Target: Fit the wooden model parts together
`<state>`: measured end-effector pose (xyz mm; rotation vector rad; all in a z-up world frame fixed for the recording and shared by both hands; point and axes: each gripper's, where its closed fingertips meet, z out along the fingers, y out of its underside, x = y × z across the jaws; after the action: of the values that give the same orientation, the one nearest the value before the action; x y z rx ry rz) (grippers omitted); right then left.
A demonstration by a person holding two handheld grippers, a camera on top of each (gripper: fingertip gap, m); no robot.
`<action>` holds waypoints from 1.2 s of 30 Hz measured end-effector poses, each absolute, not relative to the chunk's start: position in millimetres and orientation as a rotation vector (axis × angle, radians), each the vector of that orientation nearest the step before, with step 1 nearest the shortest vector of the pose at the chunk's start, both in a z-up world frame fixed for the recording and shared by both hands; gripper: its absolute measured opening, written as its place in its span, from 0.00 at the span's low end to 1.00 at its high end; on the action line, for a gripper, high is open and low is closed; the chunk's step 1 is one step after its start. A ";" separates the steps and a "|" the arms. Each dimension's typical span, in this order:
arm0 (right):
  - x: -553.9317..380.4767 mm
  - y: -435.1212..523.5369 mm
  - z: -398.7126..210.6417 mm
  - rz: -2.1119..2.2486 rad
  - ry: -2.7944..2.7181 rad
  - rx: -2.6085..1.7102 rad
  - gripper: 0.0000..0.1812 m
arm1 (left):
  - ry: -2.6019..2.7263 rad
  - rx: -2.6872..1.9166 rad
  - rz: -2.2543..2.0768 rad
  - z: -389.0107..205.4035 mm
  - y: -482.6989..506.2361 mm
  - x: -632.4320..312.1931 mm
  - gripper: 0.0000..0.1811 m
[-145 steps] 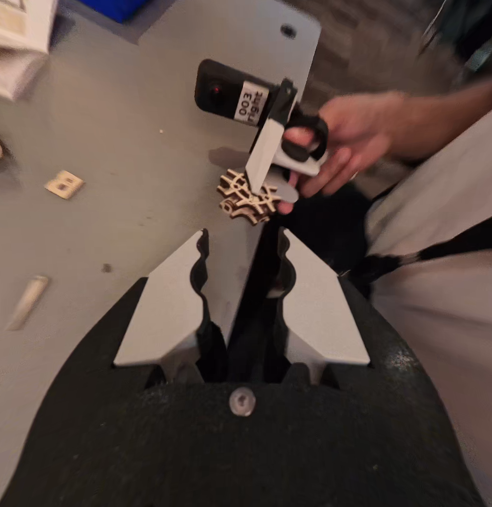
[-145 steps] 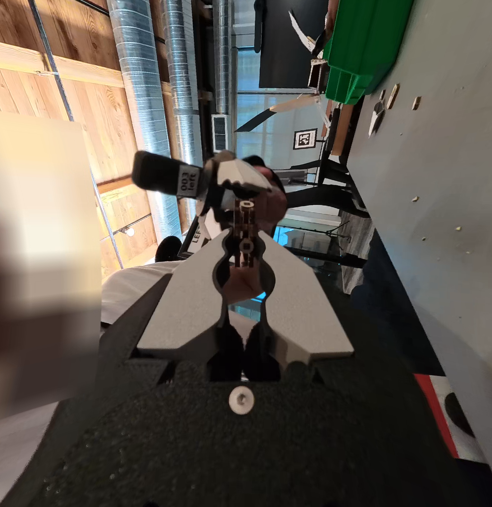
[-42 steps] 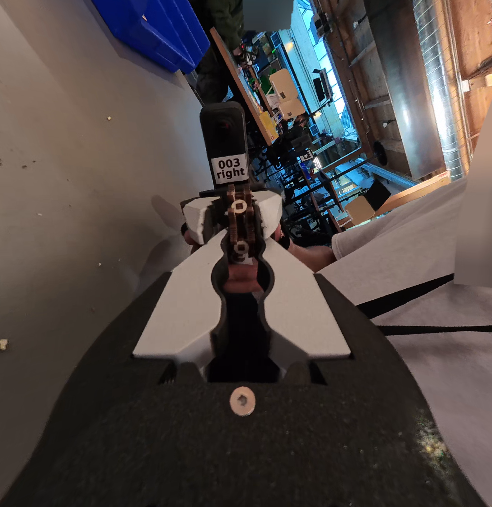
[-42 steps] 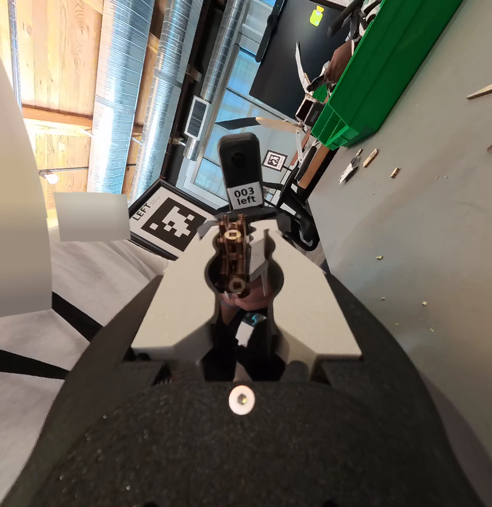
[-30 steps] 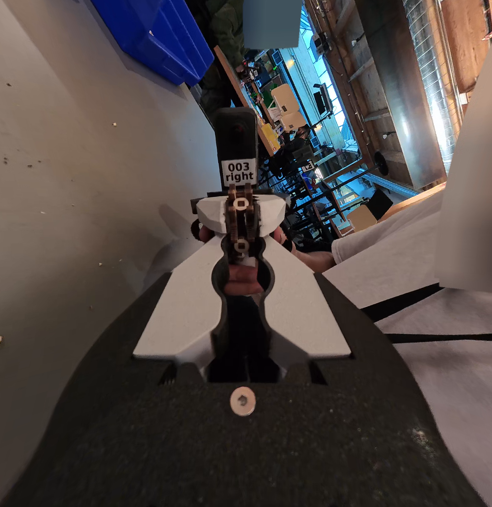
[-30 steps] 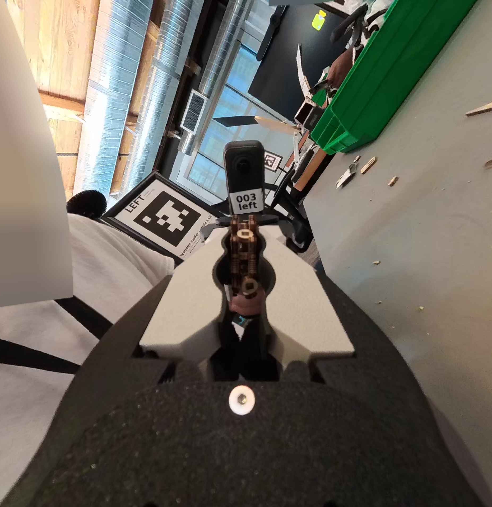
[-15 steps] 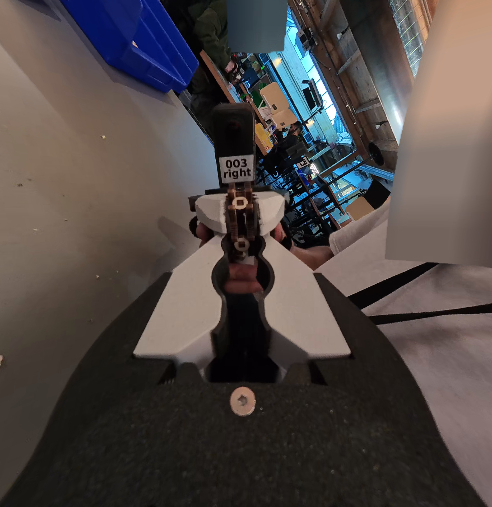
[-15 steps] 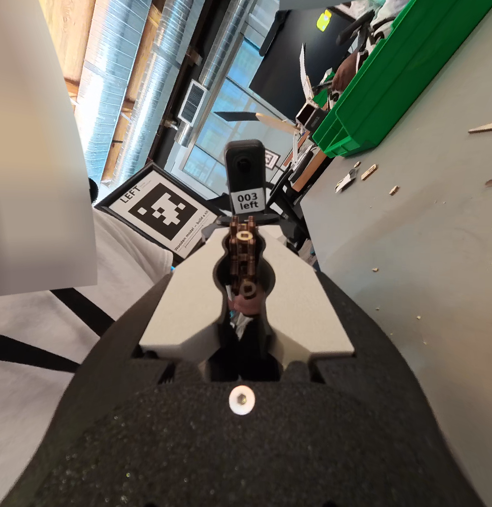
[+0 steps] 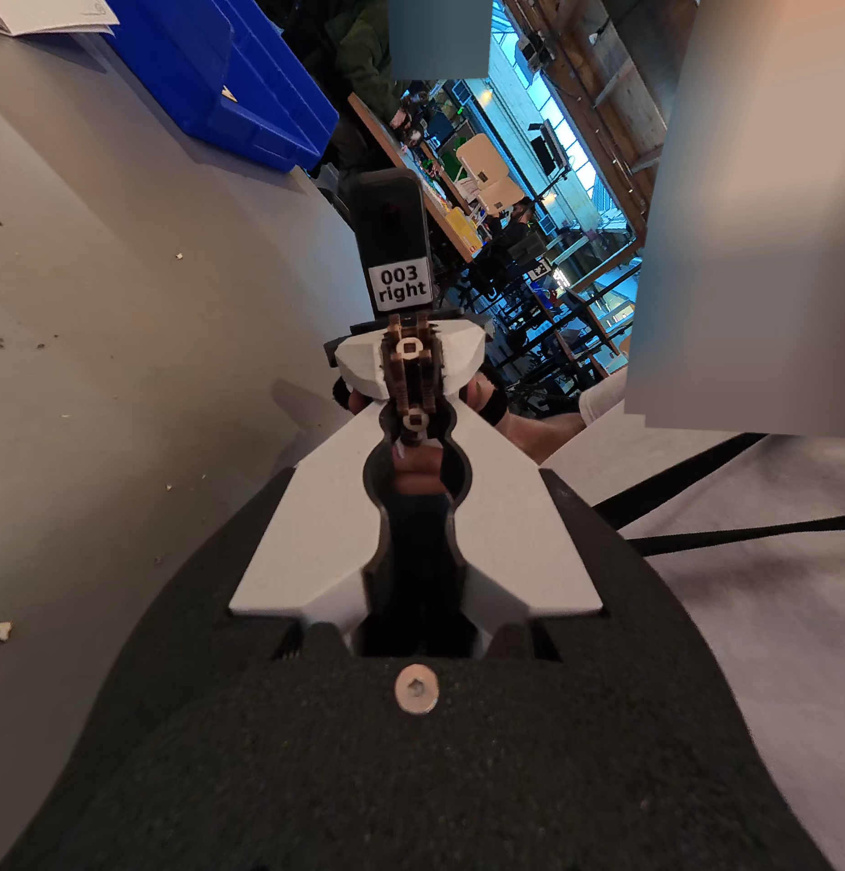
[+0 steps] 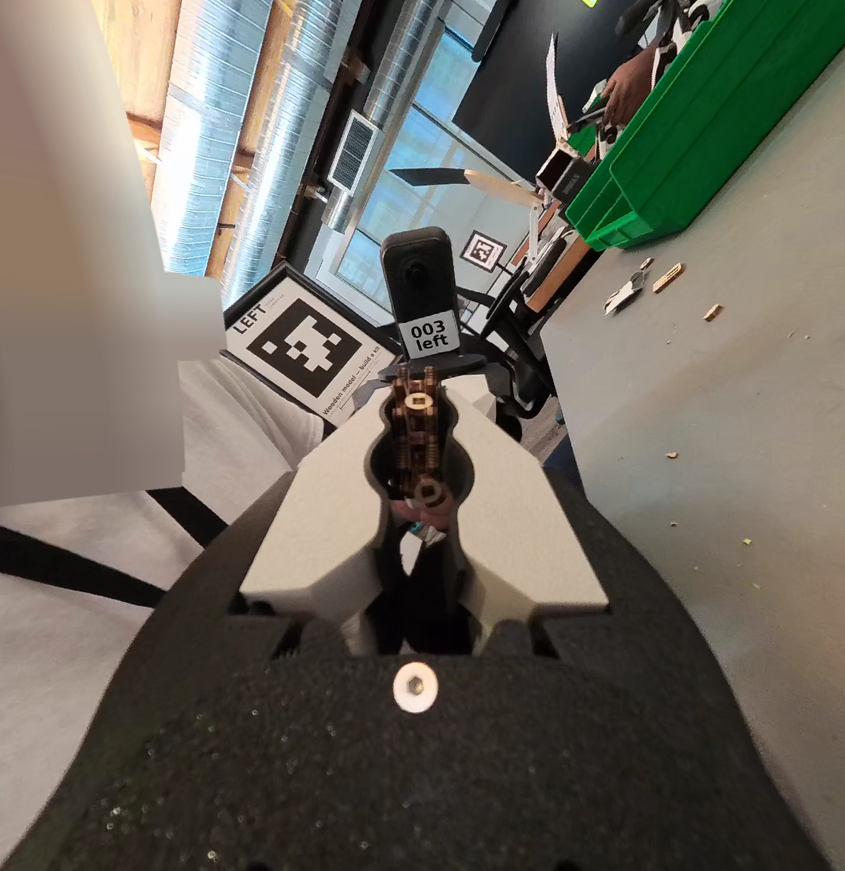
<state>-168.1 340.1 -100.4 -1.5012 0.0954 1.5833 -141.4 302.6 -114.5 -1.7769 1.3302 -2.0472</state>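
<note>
Left wrist view: the left gripper (image 9: 413,424) is clamped on the near end of the wooden model (image 9: 411,377), a stack of thin laser-cut plywood layers with toothed edges. The right gripper (image 9: 411,358) faces it, pinching the far end, above the grey table (image 9: 128,330). Squeeze straight along the shared axis, without twisting.

Right wrist view: the right gripper's (image 10: 418,424) matte grey jaws are closed on the wooden model (image 10: 416,438). A small ring (image 10: 430,492) sits at its near end.
</note>
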 end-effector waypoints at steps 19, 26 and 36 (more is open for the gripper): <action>-125.6 338.5 -133.7 0.629 -0.467 -1.744 0.32 | 0.606 -2.263 -2.440 -149.9 332.8 -142.0 0.06; -143.4 330.5 -153.9 0.168 -0.763 -1.718 0.25 | 0.345 -2.333 -2.557 -149.7 335.6 -150.1 0.06; -149.1 329.8 -151.0 0.148 -0.736 -1.762 0.30 | 0.302 -2.360 -2.601 -151.7 328.0 -157.7 0.06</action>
<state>-149.1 329.8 -151.0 -1.7624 -0.7361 0.1476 -157.7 328.0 -151.7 -2.3598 0.3023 -2.6008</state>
